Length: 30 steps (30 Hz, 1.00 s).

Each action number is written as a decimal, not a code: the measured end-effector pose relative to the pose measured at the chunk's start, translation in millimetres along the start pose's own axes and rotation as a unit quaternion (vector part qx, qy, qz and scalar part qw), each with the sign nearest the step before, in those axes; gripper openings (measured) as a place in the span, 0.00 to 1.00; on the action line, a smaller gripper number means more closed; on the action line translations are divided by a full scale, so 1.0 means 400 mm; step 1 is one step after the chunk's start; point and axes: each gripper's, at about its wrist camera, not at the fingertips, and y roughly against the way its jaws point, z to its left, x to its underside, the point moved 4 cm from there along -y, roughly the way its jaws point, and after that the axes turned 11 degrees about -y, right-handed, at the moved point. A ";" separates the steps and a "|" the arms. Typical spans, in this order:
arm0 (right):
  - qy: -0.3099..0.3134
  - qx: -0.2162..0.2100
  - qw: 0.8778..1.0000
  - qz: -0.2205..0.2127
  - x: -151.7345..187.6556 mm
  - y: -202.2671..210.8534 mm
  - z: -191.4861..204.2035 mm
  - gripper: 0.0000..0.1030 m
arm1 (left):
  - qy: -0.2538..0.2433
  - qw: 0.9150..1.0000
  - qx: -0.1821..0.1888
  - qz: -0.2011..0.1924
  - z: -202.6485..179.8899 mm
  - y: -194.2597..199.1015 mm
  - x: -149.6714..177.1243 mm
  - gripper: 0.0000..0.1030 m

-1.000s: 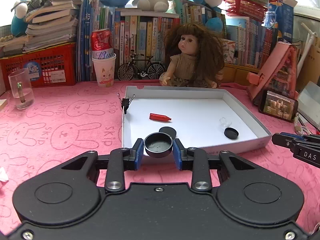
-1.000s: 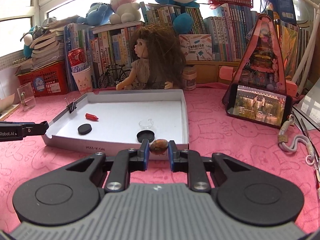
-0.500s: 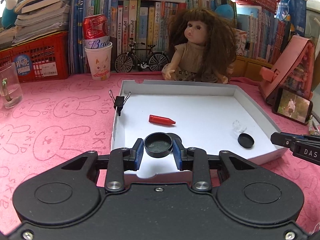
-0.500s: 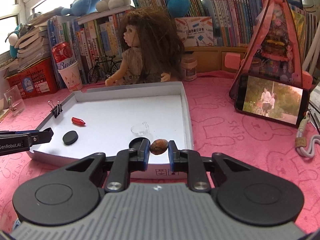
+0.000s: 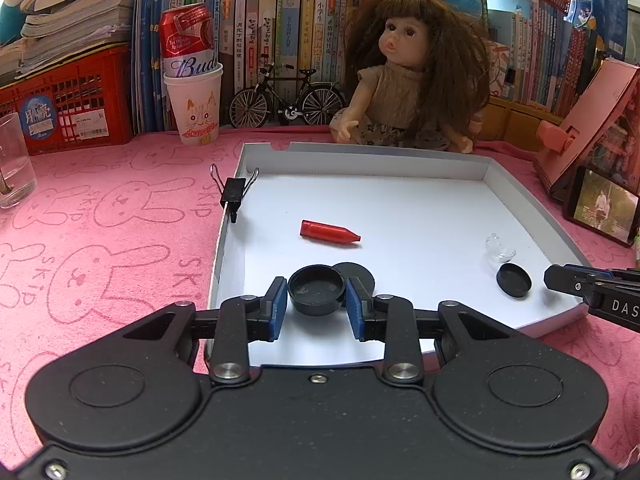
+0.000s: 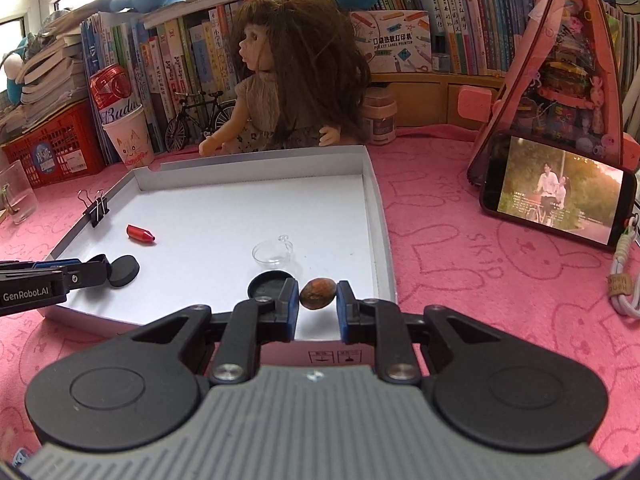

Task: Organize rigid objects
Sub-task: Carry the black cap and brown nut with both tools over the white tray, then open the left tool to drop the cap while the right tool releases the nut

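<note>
left gripper (image 5: 316,305) clamps a black cap (image 5: 316,290), right gripper (image 6: 318,305) a brown stone (image 6: 317,293); released high, either could bounce out of the tray (image 5: 362,162).

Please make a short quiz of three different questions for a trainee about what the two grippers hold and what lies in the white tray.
1. True or false: the left gripper is shut on a black cap.
2. What does the right gripper hold? A) brown pebble B) red crayon C) binder clip
3. What is clipped on the tray wall?

Key
1. True.
2. A, the brown pebble; the red crayon lies in the tray.
3. The binder clip.
</note>
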 end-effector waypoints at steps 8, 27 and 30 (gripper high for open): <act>0.020 0.005 1.000 0.020 -0.004 -0.020 0.016 0.23 | -0.003 1.000 -0.003 0.001 -0.003 -0.010 -0.001 0.29; 0.002 -0.004 0.999 0.033 -0.008 -0.028 0.015 0.49 | 0.002 1.000 0.012 0.013 -0.008 -0.007 0.001 0.46; 0.001 -0.008 1.000 0.029 -0.007 -0.019 0.016 0.55 | 0.001 1.000 0.015 0.013 -0.011 0.003 0.001 0.53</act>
